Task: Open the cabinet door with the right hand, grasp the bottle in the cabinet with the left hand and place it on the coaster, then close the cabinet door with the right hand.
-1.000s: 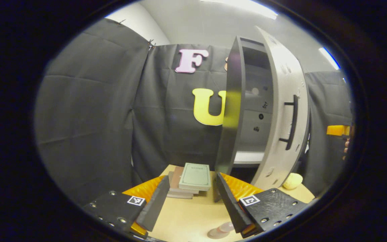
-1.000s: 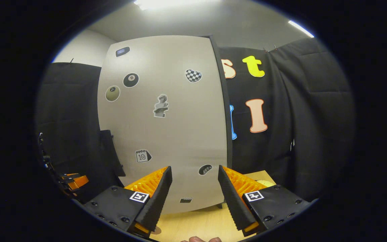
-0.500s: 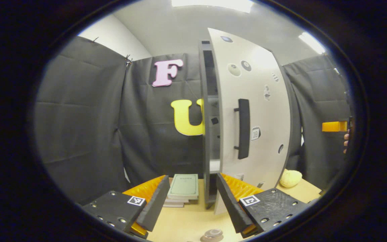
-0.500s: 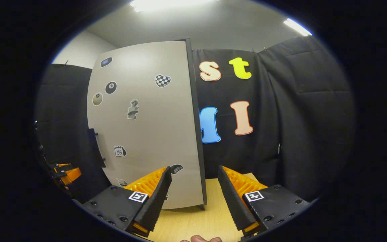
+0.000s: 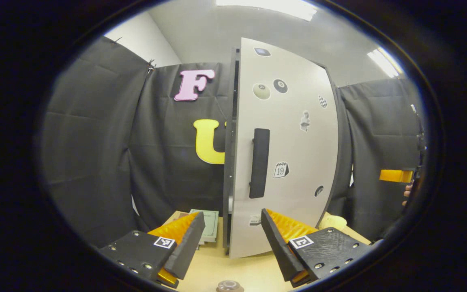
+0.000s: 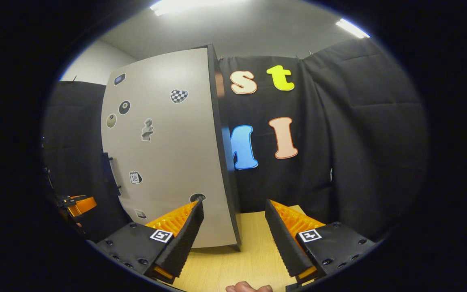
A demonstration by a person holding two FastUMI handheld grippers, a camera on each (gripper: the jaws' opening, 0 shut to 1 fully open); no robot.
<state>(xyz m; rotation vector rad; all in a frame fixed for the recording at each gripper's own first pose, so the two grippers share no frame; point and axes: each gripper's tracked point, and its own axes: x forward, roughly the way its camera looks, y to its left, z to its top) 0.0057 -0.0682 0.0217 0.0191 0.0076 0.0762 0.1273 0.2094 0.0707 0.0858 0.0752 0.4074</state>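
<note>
On table, cabinet door (image 5: 294,162): nearly shut, handle (image 5: 259,163) facing left gripper view.
Left gripper (image 5: 230,239): fingers apart, empty.
Right gripper (image 6: 233,237): fingers apart, empty, near door's hinge edge.
Bottle cap (image 5: 229,286): below left gripper, on table (image 5: 217,267).
Books (image 5: 209,227): left of cabinet.

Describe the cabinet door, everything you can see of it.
The cabinet door is a tall, flat panel, pale grey and matte, with a dark edge. A dark vertical bar handle sits near its left edge in the left gripper view. Several small stickers dot its face. It stands upright on the wooden table, nearly or fully shut; neither gripper touches it.
</note>
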